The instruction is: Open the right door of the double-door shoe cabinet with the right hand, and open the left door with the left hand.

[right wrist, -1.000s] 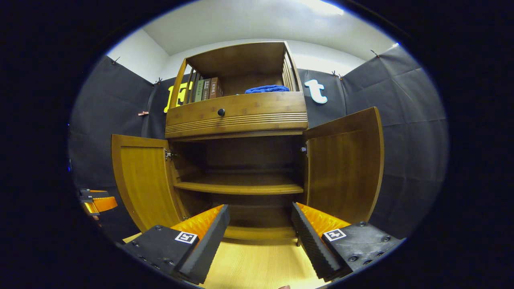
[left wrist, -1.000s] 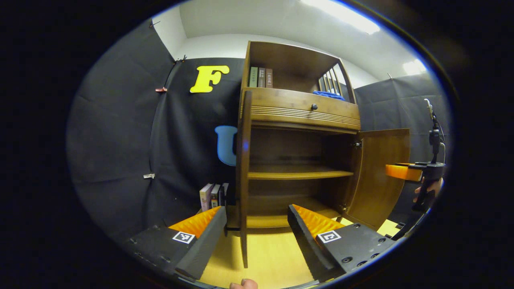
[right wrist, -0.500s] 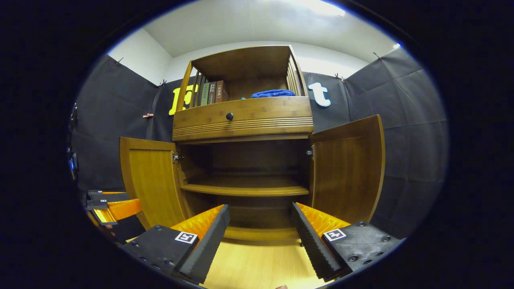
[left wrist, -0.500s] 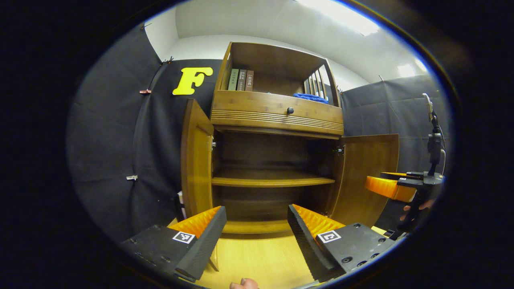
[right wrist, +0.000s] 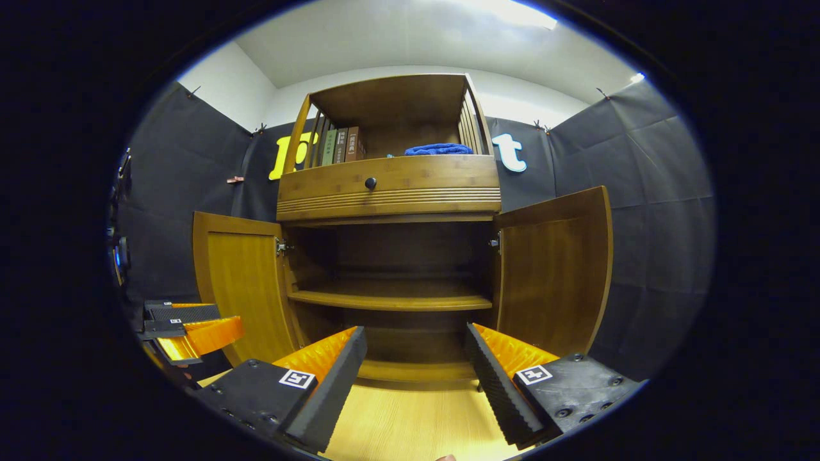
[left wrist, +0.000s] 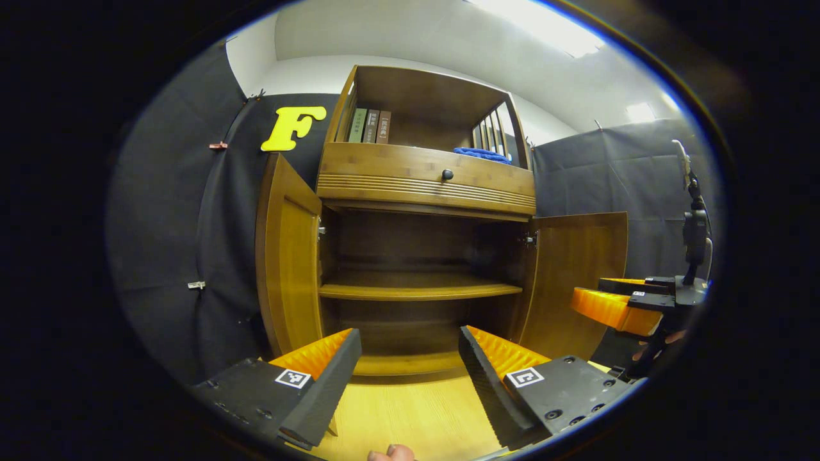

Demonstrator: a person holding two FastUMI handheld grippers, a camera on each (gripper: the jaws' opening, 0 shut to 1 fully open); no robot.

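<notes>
The big wooden cabinet [right wrist: 391, 256] stands in the middle of the right gripper view, against the black wall [right wrist: 647, 192]. Both of its doors stand wide open. The left door [right wrist: 240, 285] swings out to the left of the frame and the right door [right wrist: 554, 269] swings out to the right. In the left gripper view the left door [left wrist: 285, 262] is seen more from its edge, left of the middle, and the right door [left wrist: 576, 275] is at the right.

Inside the cabinet is a bare shelf [right wrist: 391, 299] across the middle. Above the doors is a drawer [right wrist: 391, 186] with a small dark knob [right wrist: 370, 183]. On top, at the upper middle, sit some books [right wrist: 339, 145] and a blue cloth [right wrist: 439, 149].

The floor [right wrist: 410, 422] is light wood, at the bottom of the frame.

The right gripper [right wrist: 415, 374] is at the bottom middle of its view, jaws spread wide, holding nothing. The left gripper [left wrist: 410, 371] is at the bottom middle of its view, jaws spread wide too, holding nothing. Neither one touches a door.
</notes>
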